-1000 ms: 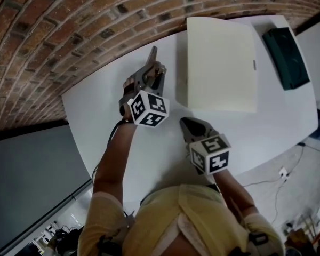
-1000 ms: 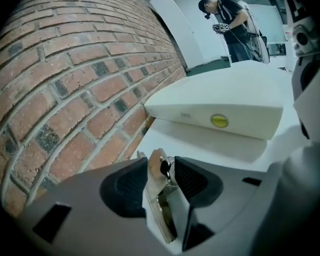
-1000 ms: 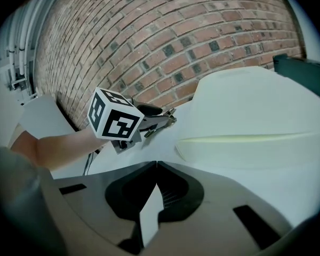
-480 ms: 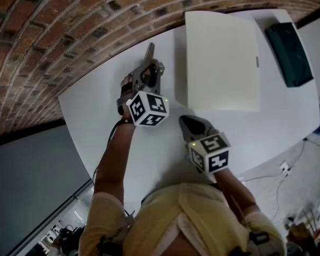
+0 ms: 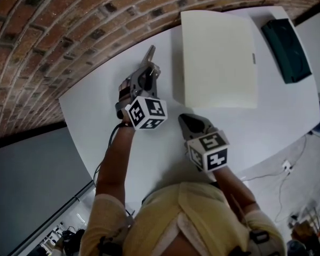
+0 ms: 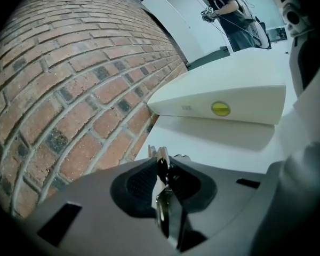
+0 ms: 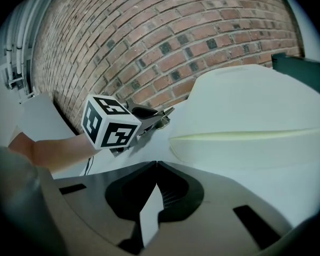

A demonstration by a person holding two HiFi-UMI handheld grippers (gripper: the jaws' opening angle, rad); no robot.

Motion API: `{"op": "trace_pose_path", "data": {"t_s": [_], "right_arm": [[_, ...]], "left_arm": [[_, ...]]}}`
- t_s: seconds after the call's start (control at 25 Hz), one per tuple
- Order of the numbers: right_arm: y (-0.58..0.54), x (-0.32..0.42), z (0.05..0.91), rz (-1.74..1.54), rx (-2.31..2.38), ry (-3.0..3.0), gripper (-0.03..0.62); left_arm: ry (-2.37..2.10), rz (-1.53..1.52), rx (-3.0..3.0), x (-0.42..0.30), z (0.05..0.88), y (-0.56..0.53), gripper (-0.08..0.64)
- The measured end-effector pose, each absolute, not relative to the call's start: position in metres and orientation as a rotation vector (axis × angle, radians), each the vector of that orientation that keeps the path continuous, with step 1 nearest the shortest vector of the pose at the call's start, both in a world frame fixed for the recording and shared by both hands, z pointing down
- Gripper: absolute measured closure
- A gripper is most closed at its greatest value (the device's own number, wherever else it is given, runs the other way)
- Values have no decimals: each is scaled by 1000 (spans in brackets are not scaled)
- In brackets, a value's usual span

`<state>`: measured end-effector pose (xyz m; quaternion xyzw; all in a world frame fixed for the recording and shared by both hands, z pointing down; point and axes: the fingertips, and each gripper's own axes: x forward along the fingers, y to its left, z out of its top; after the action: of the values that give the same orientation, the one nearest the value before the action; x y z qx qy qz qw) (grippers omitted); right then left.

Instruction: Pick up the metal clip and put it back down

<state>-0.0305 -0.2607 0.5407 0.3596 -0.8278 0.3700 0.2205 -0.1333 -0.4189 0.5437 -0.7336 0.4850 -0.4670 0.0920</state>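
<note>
The metal clip (image 6: 163, 161) stands on edge between the pads of my left gripper (image 6: 161, 169), and its shiny handle (image 6: 168, 215) runs back toward the camera. These jaws have just been closing and now press on the clip. In the head view, my left gripper (image 5: 149, 57) points at the table's far edge beside the brick surface. My right gripper (image 5: 187, 122) rests nearer me with its jaws together and nothing between them. From the right gripper view, the left gripper's marker cube (image 7: 109, 122) shows with the clip's tip (image 7: 164, 113) sticking out past it.
A large cream case (image 5: 218, 57) lies flat to the right of the left gripper, with a yellow button (image 6: 220, 109) on its side. A dark green case (image 5: 287, 48) sits at the far right of the white table (image 5: 96, 111). Brick (image 5: 58, 31) borders the table's far edge.
The left gripper's jaws have drawn together on the clip, and its marker cube has tilted slightly. The right gripper has stayed where it was.
</note>
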Motion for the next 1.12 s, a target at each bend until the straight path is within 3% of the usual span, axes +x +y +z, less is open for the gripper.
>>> {"op": "trace_pose_path", "data": {"t_s": [0.16, 1.12], "right_arm": [[-257, -26, 538, 1016, 1007, -2296, 588], [-186, -38, 491, 889, 1033, -2348, 588]], "left_arm": [[1490, -1342, -2145, -139, 532, -413, 537], [1535, -1176, -2124, -152, 424, -287, 537]]}}
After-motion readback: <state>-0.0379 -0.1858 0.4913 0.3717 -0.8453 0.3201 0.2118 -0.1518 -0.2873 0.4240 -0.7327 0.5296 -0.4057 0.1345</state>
